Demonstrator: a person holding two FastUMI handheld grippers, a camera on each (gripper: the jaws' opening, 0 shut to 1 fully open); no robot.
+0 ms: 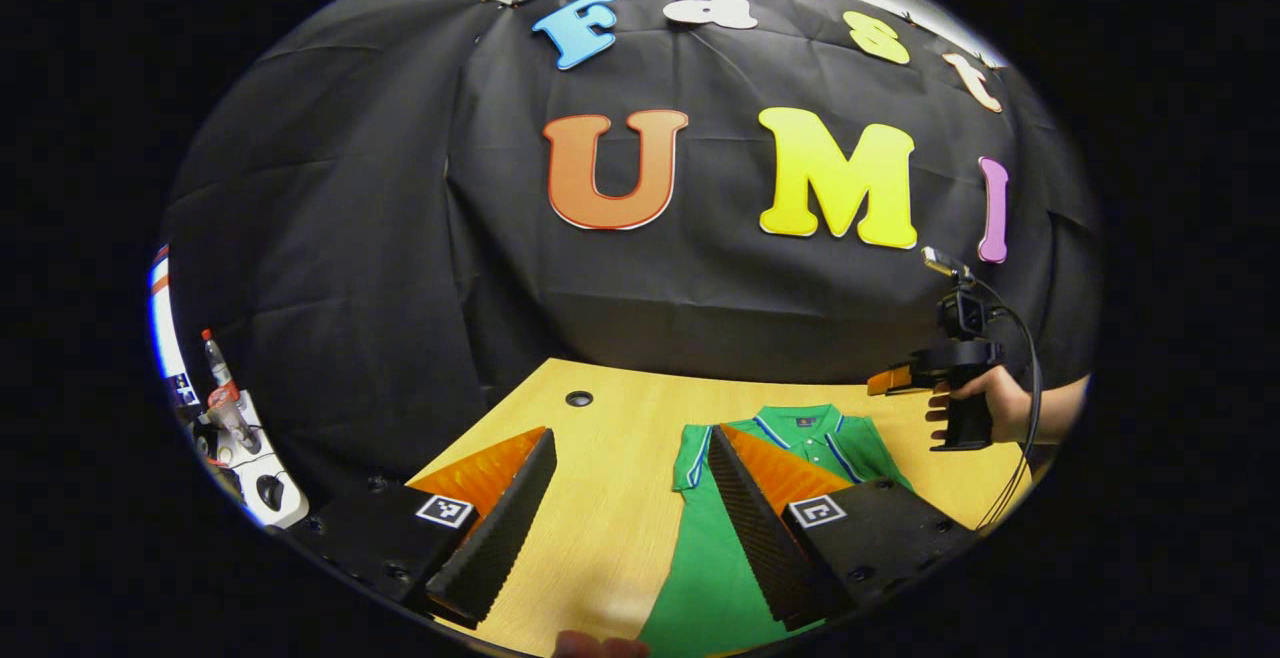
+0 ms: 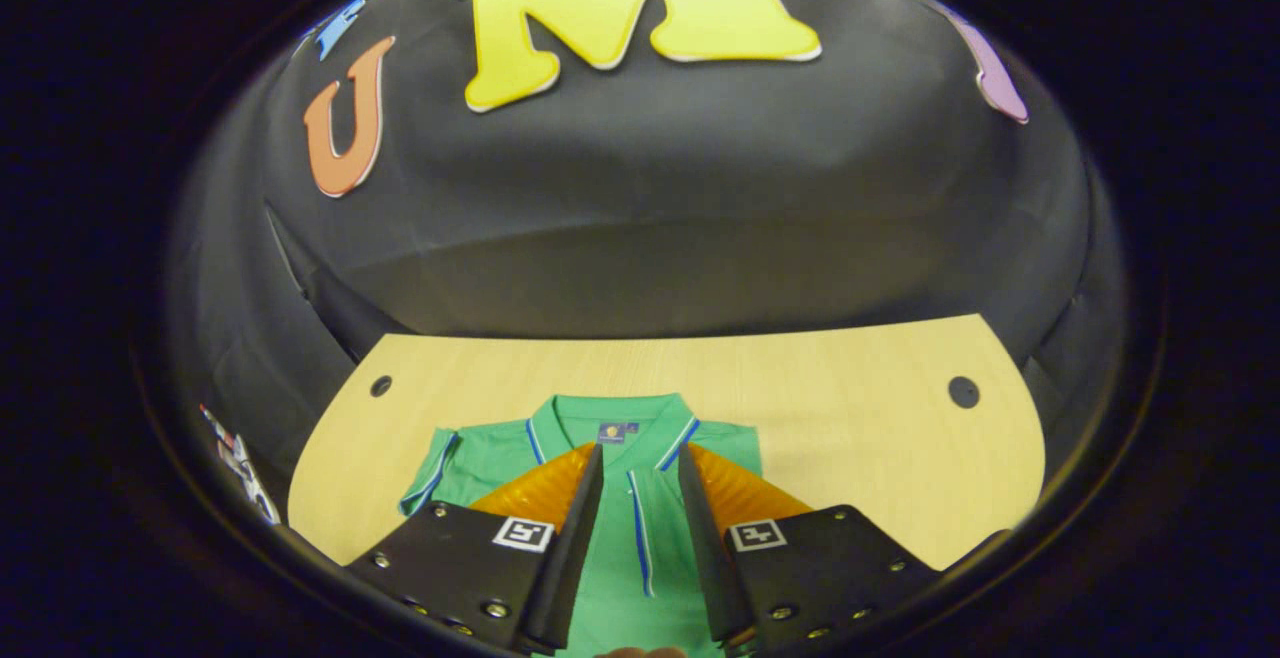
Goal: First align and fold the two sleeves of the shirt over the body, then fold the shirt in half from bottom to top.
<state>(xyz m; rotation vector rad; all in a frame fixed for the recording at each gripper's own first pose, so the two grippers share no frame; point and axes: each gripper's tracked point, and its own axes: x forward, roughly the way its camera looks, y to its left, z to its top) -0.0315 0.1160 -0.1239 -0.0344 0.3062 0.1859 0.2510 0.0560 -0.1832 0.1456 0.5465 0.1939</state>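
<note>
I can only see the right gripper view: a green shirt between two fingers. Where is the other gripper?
Observer: The left gripper is open over the table, with one finger over the shirt.
Operator: What is holding mine up?
Observer: A hand grips the handle of the right gripper, which is held above the table.
Operator: Is there anything off to the side?
Observer: A bottle with a red cap stands beyond the table's edge.
</note>
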